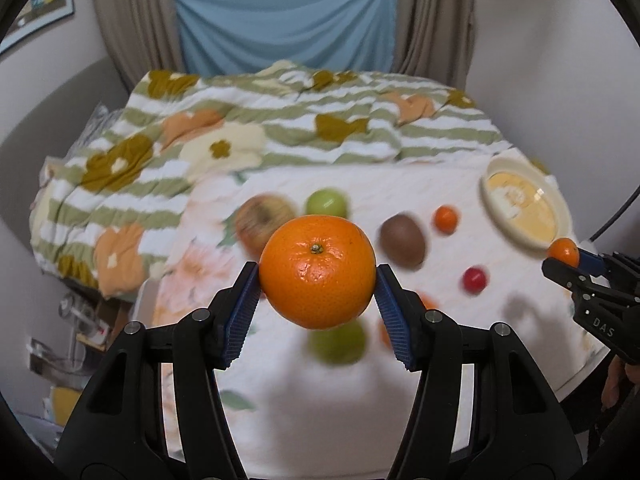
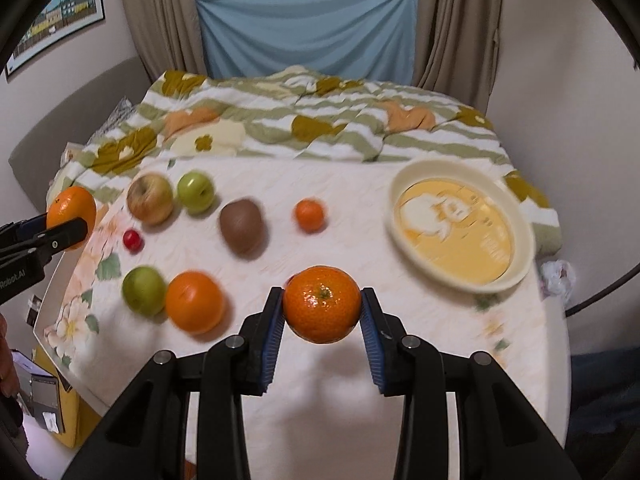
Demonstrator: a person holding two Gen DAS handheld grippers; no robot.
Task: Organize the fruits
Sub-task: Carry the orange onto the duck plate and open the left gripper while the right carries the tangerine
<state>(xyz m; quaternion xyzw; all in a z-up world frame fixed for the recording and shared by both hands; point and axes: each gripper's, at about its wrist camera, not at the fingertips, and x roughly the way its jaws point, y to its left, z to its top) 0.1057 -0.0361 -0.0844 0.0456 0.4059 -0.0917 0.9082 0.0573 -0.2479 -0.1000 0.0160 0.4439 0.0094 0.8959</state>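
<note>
Left tongs (image 1: 317, 280) clamped on a large round orange (image 1: 317, 271), lifted above the desk (image 2: 340, 248). Right tongs (image 2: 322, 308) gripping a small round mandarin (image 2: 322, 303), raised left of the cream round plate (image 2: 524, 236).

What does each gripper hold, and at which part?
Left gripper: large orange, pinched at its sides. Right gripper: small orange, also at its sides.

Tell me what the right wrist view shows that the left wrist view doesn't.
Only the right wrist view shows the whole orange on the table beside a green apple. Only the left wrist view shows clutter beside the table. Both show the plate, kiwi, and each gripper, left and right, holding a citrus fruit.
</note>
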